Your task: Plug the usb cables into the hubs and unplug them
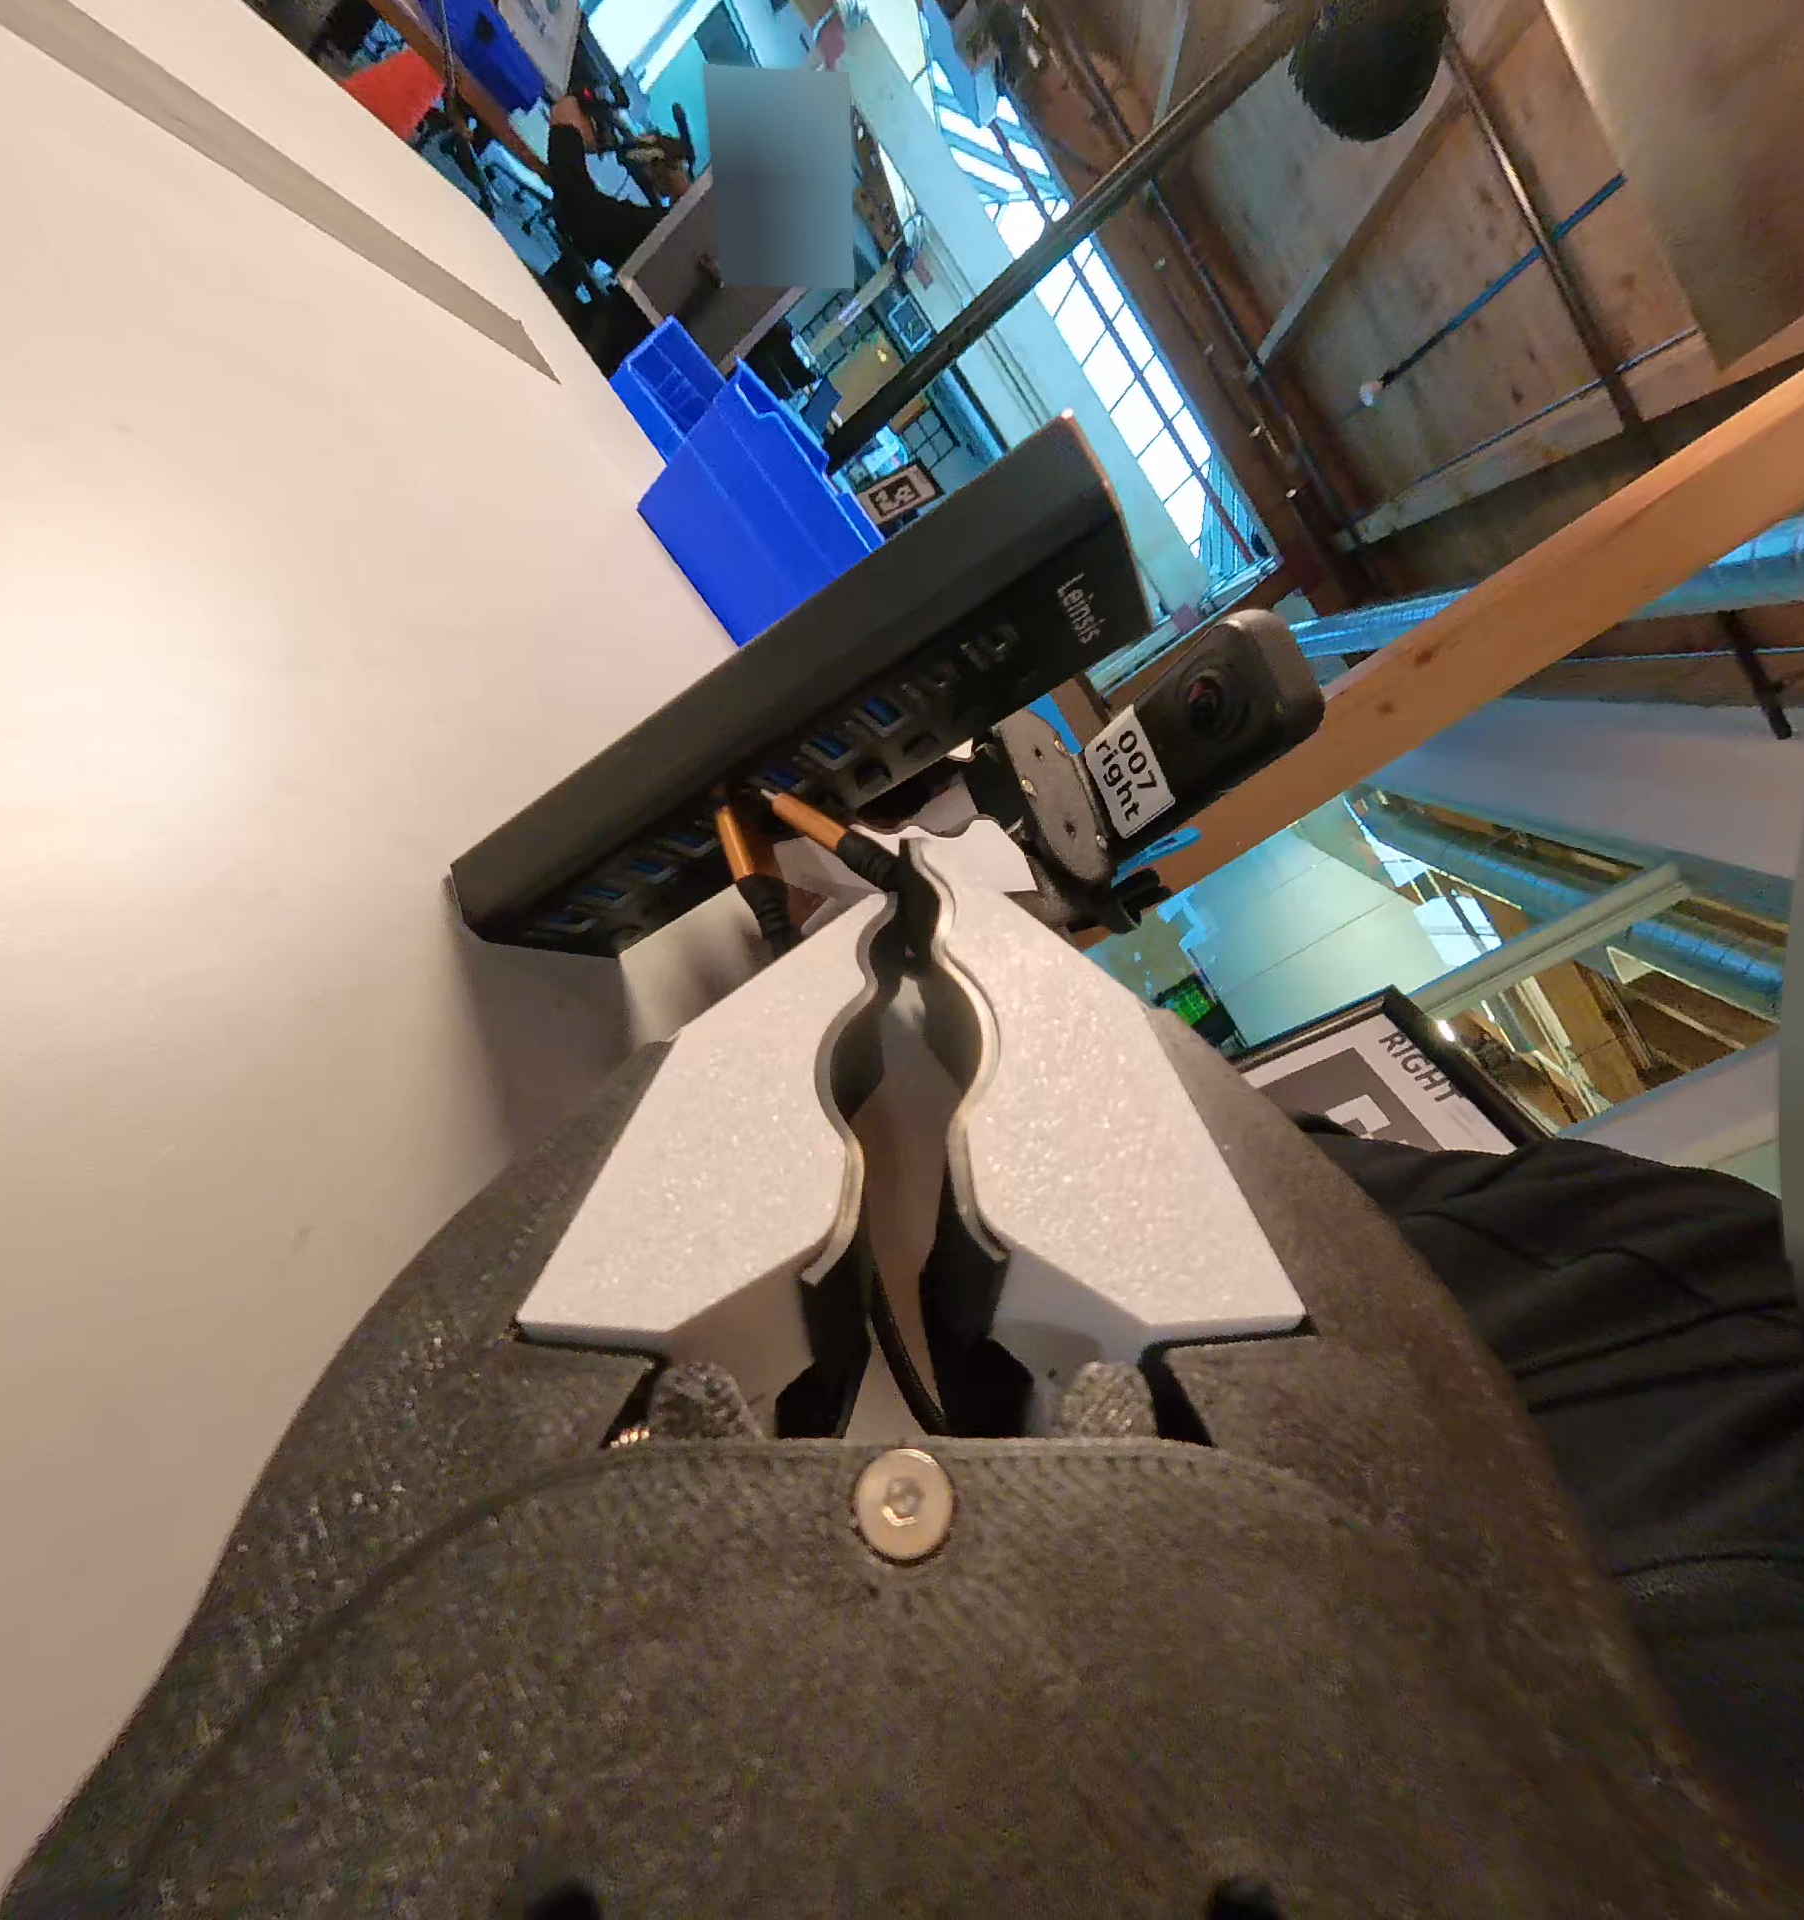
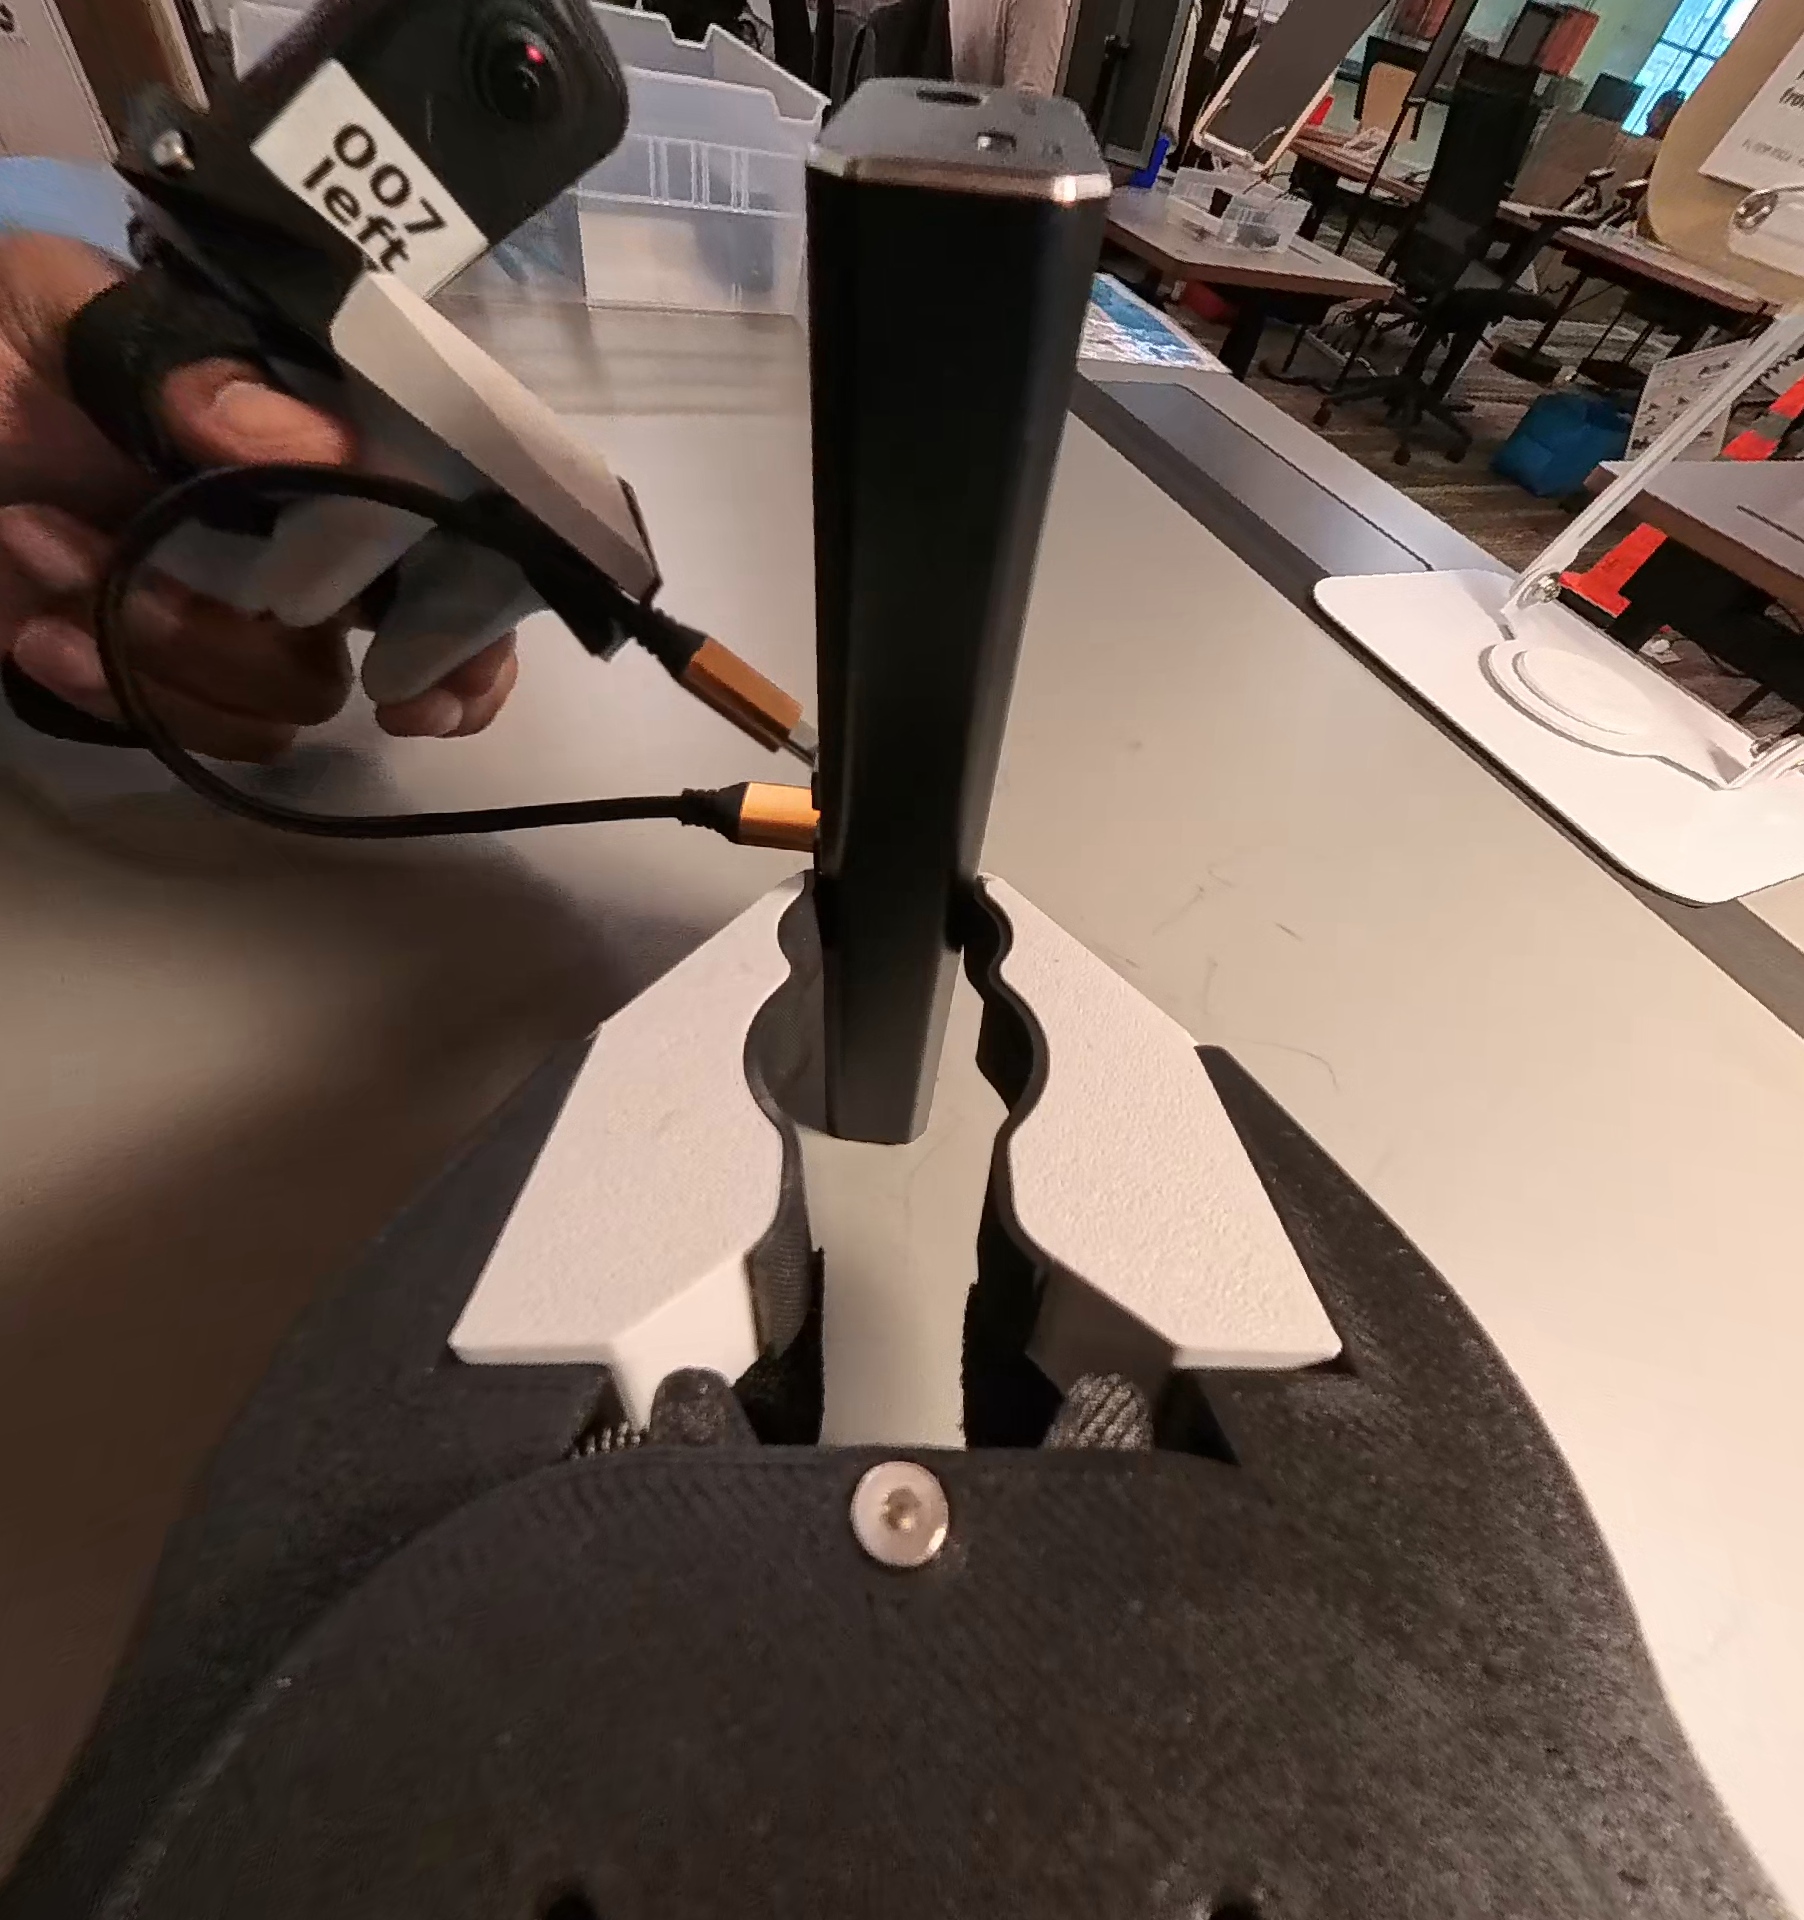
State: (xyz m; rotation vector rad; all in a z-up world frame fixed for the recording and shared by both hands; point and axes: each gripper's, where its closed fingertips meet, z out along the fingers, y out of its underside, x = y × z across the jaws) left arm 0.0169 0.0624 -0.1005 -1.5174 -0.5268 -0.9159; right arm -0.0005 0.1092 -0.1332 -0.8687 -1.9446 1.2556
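The black hub (image 2: 939, 582) carries pale lettering near one end of its broad face, seen in the left wrist view, and each gripper's camera wears a white sticker with black print; a white placard with dark print stands at two o'clock in the right wrist view, and a framed printed marker sits at four o'clock in the left wrist view. The hub is a long, slim bar with chamfered metallic end edges and a row of blue-lined ports (image 1: 856, 727) along one narrow side. In the right wrist view its long axis runs from six o'clock up toward twelve, pointing away along the fingers, with the port side facing nine o'clock. The right gripper (image 2: 893, 914) is clenched on the hub's near end, its white fingers (image 2: 1085, 1143) pressing both flanks above the pale table (image 2: 1293, 935). Two copper-shelled USB plugs meet the port side: the lower plug (image 2: 768, 816) sits level and seated, while the upper plug (image 2: 742, 691) slants down toward four o'clock with its metal tip at a port. The left gripper (image 2: 623, 597), held in a person's hand (image 2: 202, 582), is closed on the black braided cable (image 2: 150, 665) just behind the upper plug, and the cable loops round at nine o'clock to the lower plug.
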